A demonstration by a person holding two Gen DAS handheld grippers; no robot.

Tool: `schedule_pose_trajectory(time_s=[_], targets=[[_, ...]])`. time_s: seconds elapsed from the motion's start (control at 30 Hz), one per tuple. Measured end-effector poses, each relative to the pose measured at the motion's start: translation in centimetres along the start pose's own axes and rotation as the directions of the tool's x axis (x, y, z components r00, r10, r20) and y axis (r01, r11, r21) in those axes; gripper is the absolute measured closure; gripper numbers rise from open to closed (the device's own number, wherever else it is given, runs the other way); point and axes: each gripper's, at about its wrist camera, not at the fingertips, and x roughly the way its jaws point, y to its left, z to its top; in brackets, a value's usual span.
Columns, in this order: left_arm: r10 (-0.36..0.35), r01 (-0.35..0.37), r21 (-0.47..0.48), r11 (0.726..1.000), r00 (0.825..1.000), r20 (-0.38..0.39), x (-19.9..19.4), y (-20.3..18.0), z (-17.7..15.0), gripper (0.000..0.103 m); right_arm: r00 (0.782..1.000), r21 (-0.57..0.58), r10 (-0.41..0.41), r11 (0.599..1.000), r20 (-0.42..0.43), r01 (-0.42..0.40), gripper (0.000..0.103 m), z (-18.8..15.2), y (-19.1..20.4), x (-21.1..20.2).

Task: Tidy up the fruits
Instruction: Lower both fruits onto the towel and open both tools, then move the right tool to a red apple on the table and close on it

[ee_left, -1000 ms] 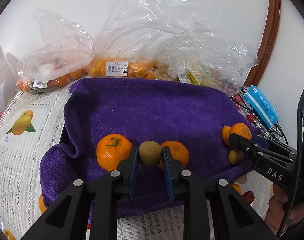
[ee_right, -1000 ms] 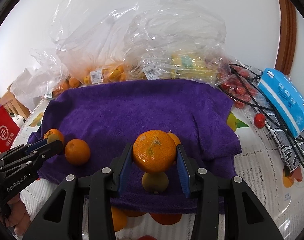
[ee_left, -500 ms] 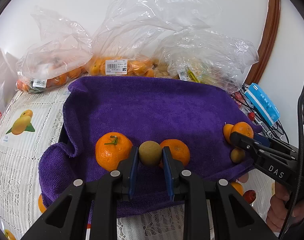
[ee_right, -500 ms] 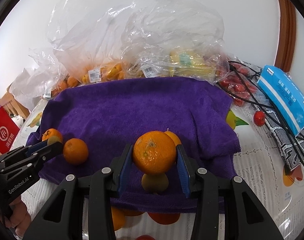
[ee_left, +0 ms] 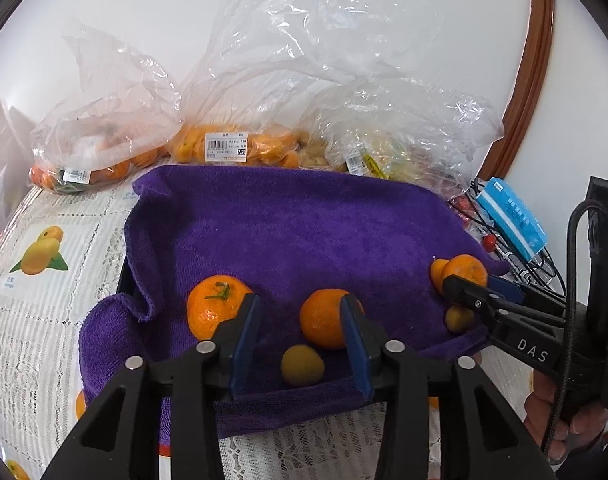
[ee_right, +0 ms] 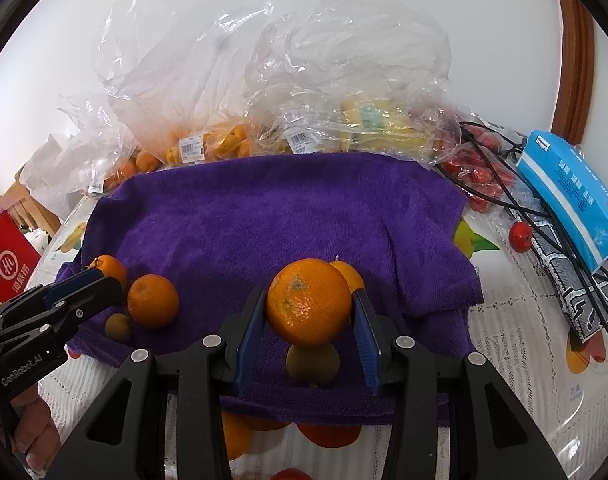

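Observation:
A purple towel (ee_left: 295, 232) covers a tray on the table. My left gripper (ee_left: 299, 320) is open above a small brown-green round fruit (ee_left: 302, 365) that lies on the towel's front edge. An orange with a stem (ee_left: 211, 312) lies to its left and another orange (ee_left: 324, 318) just behind it. My right gripper (ee_right: 308, 316) is shut on a large orange (ee_right: 308, 301), held over the towel (ee_right: 263, 216). Below it lies another small brown-green fruit (ee_right: 312, 363), with a small orange (ee_right: 348, 274) behind.
Clear plastic bags of fruit (ee_left: 231, 148) line the wall behind the towel. A blue box (ee_right: 568, 192), black cables (ee_right: 504, 184) and red fruits (ee_right: 484, 176) lie to the right. A red box (ee_right: 11, 264) stands at the left. The tablecloth (ee_left: 43, 280) shows printed fruit.
My left gripper has opened and let go of the small brown-green fruit, which now lies on the towel below the fingers. My right gripper still holds the large orange.

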Motion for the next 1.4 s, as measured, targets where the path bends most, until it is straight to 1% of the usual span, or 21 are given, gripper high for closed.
schedule_pose_trajectory(time_s=[0.07,0.17,0.23,0.53,0.7,0.87,1.0,1.13,1.27,1.3,1.37,1.4], targets=[[-0.002,0.002,-0.002,1.000,1.000,0.003,-0.1,0.0,0.0,0.061,1.000,-0.002,0.000,1.000,0.003,0.000,0.055,0.0,0.1,-0.1],[-0.007,0.007,-0.010,1.000,1.000,0.002,-0.1,0.2,0.0,0.060,1.000,-0.007,0.000,1.000,0.007,0.000,0.053,0.0,0.2,-0.2],[-0.010,0.010,-0.014,1.000,1.000,0.004,-0.2,0.2,0.0,0.060,1.000,-0.010,-0.001,1.000,0.015,0.001,0.050,0.0,0.2,-0.3],[-0.009,0.009,-0.020,1.000,1.000,0.018,-0.7,0.3,0.0,0.057,0.998,-0.007,-0.002,1.000,0.058,0.003,0.049,-0.1,0.1,-1.4],[-0.007,0.008,-0.027,1.000,1.000,0.021,-0.8,0.5,0.1,0.057,0.998,0.007,-0.012,1.000,0.064,0.011,0.048,-0.2,-0.2,-2.0],[-0.006,0.007,-0.022,1.000,1.000,0.025,-0.9,0.2,0.0,0.057,0.994,0.061,-0.019,0.998,0.104,0.012,0.046,-0.8,-1.4,-3.8],[-0.007,0.008,-0.012,1.000,0.999,0.035,-1.2,-0.2,-0.1,0.057,0.994,0.097,-0.027,0.995,0.105,0.017,0.046,-1.7,-2.3,-4.8],[-0.008,0.008,-0.006,1.000,0.999,0.042,-1.4,-0.5,-0.2,0.057,0.995,0.101,-0.046,0.994,0.092,0.037,0.046,-2.8,-2.5,-5.7],[-0.009,0.009,-0.007,1.000,0.999,0.050,-1.6,-0.6,-0.2,0.057,0.998,0.116,-0.021,0.993,0.058,0.014,0.047,-4.3,-2.4,-6.1],[-0.011,0.011,-0.010,1.000,0.999,0.051,-1.7,-0.5,-0.2,0.057,0.999,0.117,-0.013,0.993,0.046,0.007,0.048,-4.8,-2.3,-6.2],[-0.013,0.014,-0.014,1.000,0.999,0.053,-1.8,-0.5,-0.2,0.057,0.999,0.113,-0.010,0.994,0.033,0.007,0.056,-5.5,-1.9,-6.3],[-0.013,0.014,-0.016,1.000,0.998,0.053,-1.9,-0.5,-0.3,0.057,1.000,0.111,-0.009,0.994,0.024,0.006,0.057,-5.9,-1.8,-6.3]])
